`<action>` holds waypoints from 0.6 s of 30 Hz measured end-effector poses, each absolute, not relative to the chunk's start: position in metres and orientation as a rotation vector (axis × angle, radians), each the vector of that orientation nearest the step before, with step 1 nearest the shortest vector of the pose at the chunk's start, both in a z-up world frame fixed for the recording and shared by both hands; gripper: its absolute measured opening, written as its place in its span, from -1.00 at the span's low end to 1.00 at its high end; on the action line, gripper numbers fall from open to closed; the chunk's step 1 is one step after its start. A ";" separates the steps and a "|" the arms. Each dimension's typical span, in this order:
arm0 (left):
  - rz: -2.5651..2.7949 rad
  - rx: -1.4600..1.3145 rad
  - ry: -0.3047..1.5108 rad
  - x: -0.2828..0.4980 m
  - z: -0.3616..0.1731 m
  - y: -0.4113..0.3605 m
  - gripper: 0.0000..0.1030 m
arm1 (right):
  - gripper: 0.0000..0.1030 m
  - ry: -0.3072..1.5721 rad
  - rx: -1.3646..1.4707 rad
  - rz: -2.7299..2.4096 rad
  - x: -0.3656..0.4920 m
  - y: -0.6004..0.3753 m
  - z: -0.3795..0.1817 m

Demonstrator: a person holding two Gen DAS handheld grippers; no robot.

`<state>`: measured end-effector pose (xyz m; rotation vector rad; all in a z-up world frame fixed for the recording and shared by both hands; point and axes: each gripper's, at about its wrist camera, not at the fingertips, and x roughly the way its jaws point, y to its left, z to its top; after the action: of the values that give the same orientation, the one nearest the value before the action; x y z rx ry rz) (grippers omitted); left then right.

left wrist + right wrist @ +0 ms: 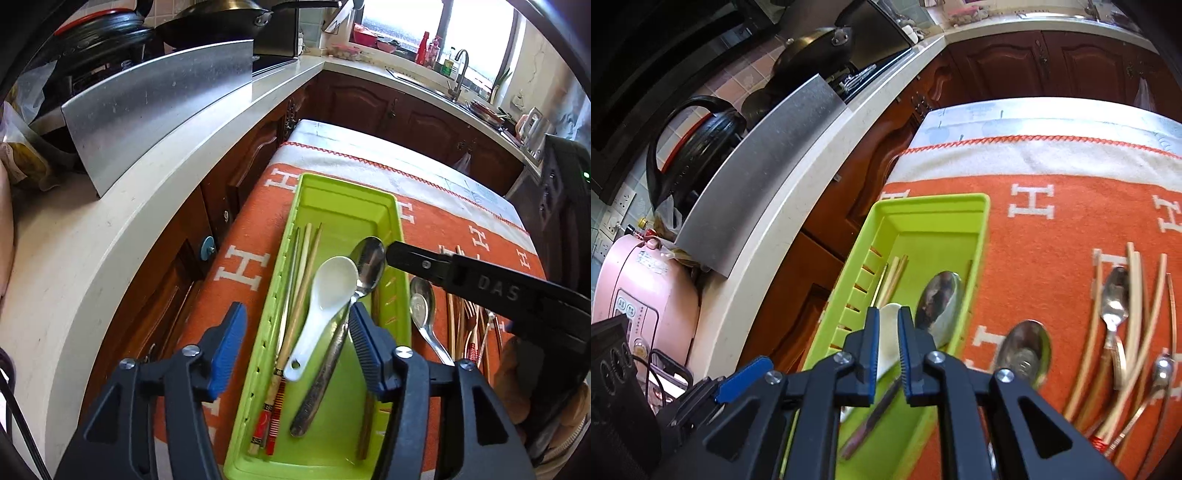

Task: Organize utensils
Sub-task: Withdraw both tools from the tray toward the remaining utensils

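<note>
A green utensil tray (343, 206) lies on an orange cloth. In it lie chopsticks (299, 291), a white ceramic spoon (325, 295) and a metal spoon (364, 269). My left gripper (295, 332) is open above the tray's near half, empty. In the right wrist view my right gripper (888, 332) hovers over the tray (945, 206), its jaws narrowly apart with the white spoon (888, 321) seen between them below. The right gripper's finger (417, 260) shows beside the metal spoon's bowl in the left wrist view.
More spoons (1113, 299) and loose chopsticks (1145, 306) lie on the cloth (1052, 229) right of the tray. A white countertop (147, 184) with a steel panel, pots and a pink appliance (642, 295) runs along the left.
</note>
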<state>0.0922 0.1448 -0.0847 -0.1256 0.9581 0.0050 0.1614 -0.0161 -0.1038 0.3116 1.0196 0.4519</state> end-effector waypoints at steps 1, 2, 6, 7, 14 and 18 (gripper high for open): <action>0.004 -0.120 0.956 0.091 -0.084 0.143 0.15 | -0.80 1.016 0.303 0.445 0.159 -0.019 -0.102; 0.005 -0.109 0.952 0.090 -0.082 0.139 0.16 | -0.80 1.011 0.289 0.434 0.155 -0.022 -0.100; -0.005 -0.093 0.949 0.084 -0.077 0.127 0.18 | -0.80 0.994 0.263 0.407 0.138 -0.041 -0.093; -0.010 -0.091 0.950 0.083 -0.076 0.123 0.18 | -0.80 0.992 0.262 0.405 0.134 -0.046 -0.092; -0.043 -0.027 0.928 0.068 -0.072 0.085 0.30 | -0.80 0.986 0.255 0.345 0.104 -0.087 -0.091; -0.068 0.009 0.917 0.061 -0.070 0.059 0.32 | -0.80 0.985 0.274 0.306 0.093 -0.110 -0.093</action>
<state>0.0610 0.0595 -0.0703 0.0092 0.9174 -0.0676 0.0927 -0.1101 -0.0932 0.2743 0.9850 0.3063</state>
